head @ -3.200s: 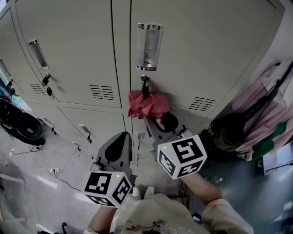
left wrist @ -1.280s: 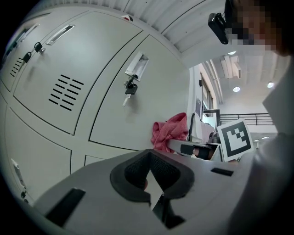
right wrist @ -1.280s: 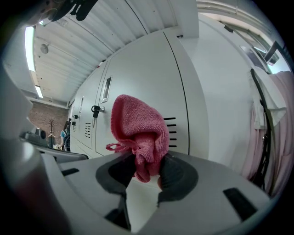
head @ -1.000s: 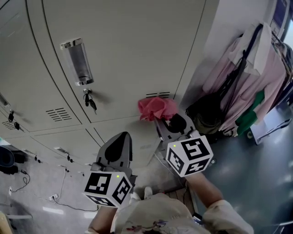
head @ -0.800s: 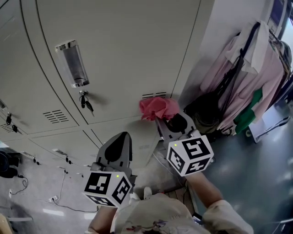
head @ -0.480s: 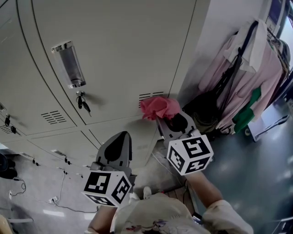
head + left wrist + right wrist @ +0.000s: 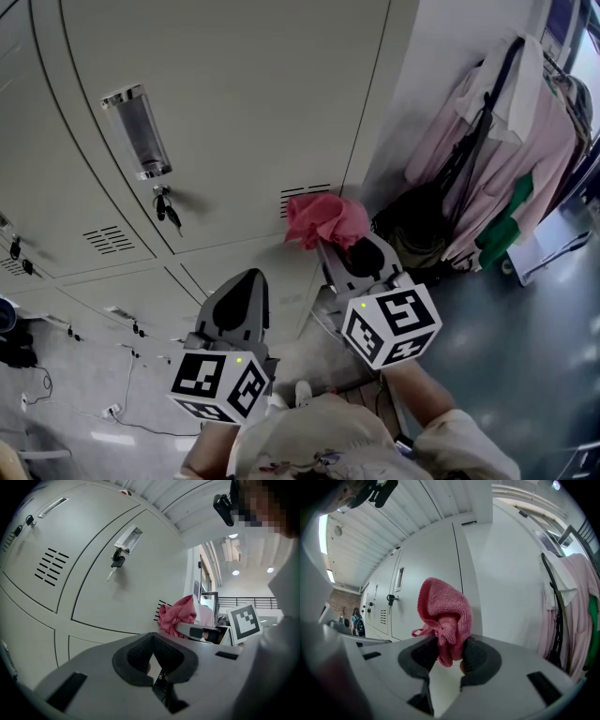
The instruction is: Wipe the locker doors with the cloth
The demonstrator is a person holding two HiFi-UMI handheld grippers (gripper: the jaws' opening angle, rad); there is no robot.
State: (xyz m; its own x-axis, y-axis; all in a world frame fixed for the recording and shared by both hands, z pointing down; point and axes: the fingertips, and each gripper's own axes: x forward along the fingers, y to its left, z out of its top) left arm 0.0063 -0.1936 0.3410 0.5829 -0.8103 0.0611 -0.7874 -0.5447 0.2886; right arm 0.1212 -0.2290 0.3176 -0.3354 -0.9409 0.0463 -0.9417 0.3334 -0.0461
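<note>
The cloth [image 7: 323,220] is a bunched pink wad, pinched at its near end in my right tool [image 7: 342,246]. The right gripper view shows both pads closed on its lower folds [image 7: 444,620], with the rest standing up past the tips in a rounded hood. The cloth is at the lower right corner of the door [image 7: 234,112], over the right end of the vent [image 7: 302,194]. I cannot tell whether it presses on the metal. From the left gripper view it shows as a pink lump [image 7: 178,616] just right of those slots.

My left tool [image 7: 244,279] is nearer and to the left, well apart from the cloth. It points at the lower doors, its jaws drawn together to one tip with nothing between them [image 7: 153,654].

The door is pale grey and takes up most of the far side. On its left part is a shiny recessed handle [image 7: 138,131], and a key [image 7: 164,206] hangs in the lock just below that. Further left is another locker [image 7: 37,159] with its own vent.

To the right, past the bare end wall, clothes [image 7: 506,159] in pink, white and green hang together. A dark bag [image 7: 417,230] sits low among them, above the grey floor [image 7: 525,375].
</note>
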